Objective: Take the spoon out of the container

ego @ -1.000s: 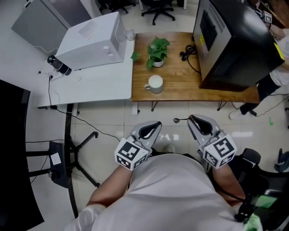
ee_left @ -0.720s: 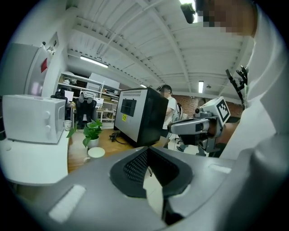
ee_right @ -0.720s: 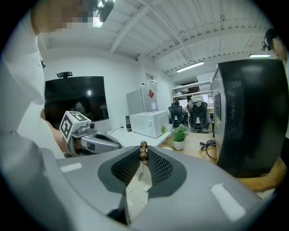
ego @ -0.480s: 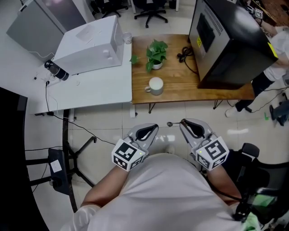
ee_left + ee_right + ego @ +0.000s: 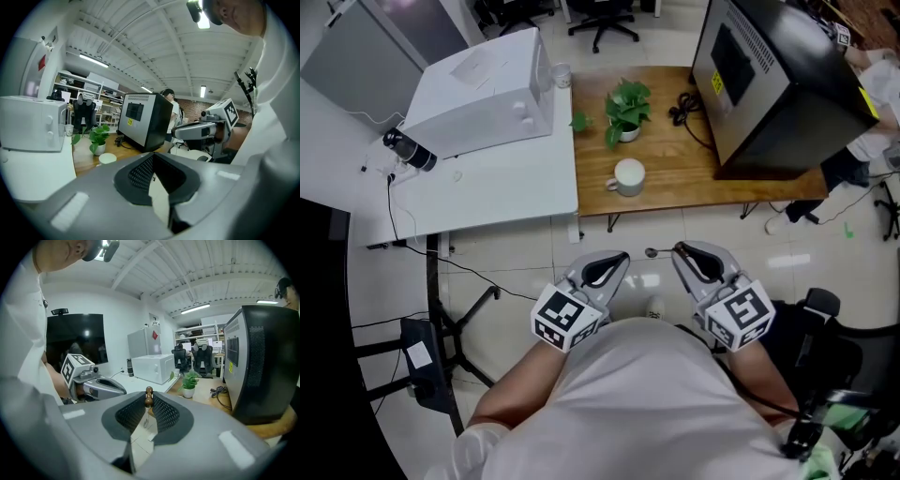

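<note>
While I stand back from the wooden table (image 5: 694, 178), I hold both tongs close in front of my body, above the tiled floor (image 5: 516, 253). My right gripper (image 5: 679, 248) has its jaws pinched on the spoon (image 5: 653, 252). From the head view its small bowl pokes out to the left of the jaw tips, and the right gripper view shows a brown knobbed end clamped between the two pads at the very tip. My left gripper (image 5: 624, 255) is just beside it, jaws drawn together at the tips with nothing between them. The spoon is well apart from the container (image 5: 628, 175), a white cup standing upright on the wooden table near a small potted plant (image 5: 626, 105) and a big black cabinet (image 5: 778, 75). Left of that table is a white table (image 5: 497, 187) carrying a white appliance (image 5: 478, 89).
</note>
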